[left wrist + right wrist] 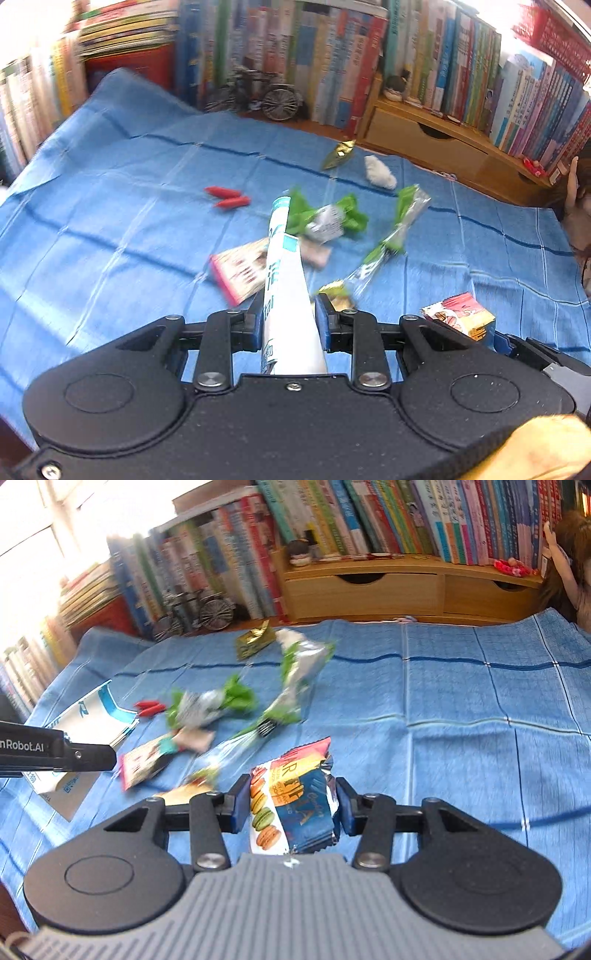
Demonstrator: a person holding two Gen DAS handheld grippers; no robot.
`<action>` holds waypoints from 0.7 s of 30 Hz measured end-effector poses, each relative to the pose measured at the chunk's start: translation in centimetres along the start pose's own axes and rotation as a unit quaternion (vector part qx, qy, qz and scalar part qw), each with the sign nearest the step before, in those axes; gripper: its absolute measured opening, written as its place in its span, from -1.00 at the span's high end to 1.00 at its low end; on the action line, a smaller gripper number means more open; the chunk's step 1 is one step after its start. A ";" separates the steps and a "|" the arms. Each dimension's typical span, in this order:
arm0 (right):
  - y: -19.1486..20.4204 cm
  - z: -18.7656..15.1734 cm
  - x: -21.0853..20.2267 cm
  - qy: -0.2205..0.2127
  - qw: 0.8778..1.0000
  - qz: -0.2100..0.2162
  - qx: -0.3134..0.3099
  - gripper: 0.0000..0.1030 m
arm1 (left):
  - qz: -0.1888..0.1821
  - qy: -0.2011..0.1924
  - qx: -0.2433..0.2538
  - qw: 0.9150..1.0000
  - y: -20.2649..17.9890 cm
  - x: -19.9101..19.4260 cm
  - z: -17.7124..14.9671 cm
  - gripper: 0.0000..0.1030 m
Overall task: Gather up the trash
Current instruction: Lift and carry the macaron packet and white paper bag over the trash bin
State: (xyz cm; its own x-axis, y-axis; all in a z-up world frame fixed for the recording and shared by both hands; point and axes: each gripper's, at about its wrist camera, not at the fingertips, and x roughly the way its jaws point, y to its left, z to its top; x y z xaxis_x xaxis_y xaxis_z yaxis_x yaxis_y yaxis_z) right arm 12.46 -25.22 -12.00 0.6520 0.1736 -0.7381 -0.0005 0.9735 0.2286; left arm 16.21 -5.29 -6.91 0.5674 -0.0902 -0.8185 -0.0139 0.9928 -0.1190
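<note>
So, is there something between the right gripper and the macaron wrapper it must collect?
No. The right gripper is already shut on the macaron wrapper, with both pads pressing its sides. Nothing visible stands between them. Where it must go is not in view.

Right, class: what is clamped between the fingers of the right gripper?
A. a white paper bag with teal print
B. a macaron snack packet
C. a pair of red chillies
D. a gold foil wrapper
B: in the right wrist view the right gripper has its blue pads pressed on both sides of the macaron snack packet, printed with coloured macarons.
</note>
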 end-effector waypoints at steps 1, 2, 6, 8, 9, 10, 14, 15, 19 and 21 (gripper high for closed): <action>0.6 -0.4 -0.5 0.000 1.000 0.002 -0.005 -0.01 | 0.002 -0.002 -0.004 1.000 0.6 -0.8 -0.6 0.50; 1.1 -0.9 -1.0 0.000 1.000 0.004 -0.009 -0.01 | 0.003 -0.004 -0.007 1.000 1.1 -1.6 -1.2 0.50; 3.3 -2.7 -3.1 0.000 1.000 0.012 -0.021 -0.01 | 0.009 -0.015 -0.020 1.000 3.2 -4.8 -3.9 0.50; 4.3 -3.6 -4.2 -0.001 0.999 0.015 -0.029 -0.01 | 0.012 -0.018 -0.029 0.999 4.3 -6.3 -5.3 0.51; 4.8 -4.0 -4.8 0.000 0.999 0.017 -0.032 -0.01 | 0.013 -0.019 -0.035 0.999 4.9 -7.1 -6.0 0.51; 5.3 -4.4 -5.4 0.000 0.999 0.019 -0.034 -0.01 | 0.014 -0.020 -0.041 0.999 5.5 -7.9 -6.8 0.51; 7.2 -6.2 -7.8 0.003 0.998 0.031 -0.050 -0.01 | 0.019 -0.021 -0.061 0.998 7.7 -10.9 -9.8 0.50; 7.7 -6.7 -8.3 0.002 0.998 0.033 -0.056 -0.01 | 0.020 -0.021 -0.065 0.997 8.4 -11.6 -10.7 0.50; 9.7 -8.5 -10.7 0.001 0.997 0.041 -0.070 -0.01 | 0.024 -0.024 -0.074 0.997 10.4 -14.5 -13.9 0.50; 10.7 -9.5 -11.8 -0.002 0.996 0.043 -0.075 -0.01 | 0.023 -0.024 -0.077 0.996 11.5 -15.8 -15.5 0.50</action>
State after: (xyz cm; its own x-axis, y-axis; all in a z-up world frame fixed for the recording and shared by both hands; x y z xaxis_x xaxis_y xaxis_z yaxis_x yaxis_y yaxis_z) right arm -2.49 -15.44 -6.87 0.6472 0.2566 -0.7178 -0.1693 0.9665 0.1929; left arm -5.65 6.35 -4.10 0.6011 -0.0373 -0.7983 -0.1648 0.9717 -0.1694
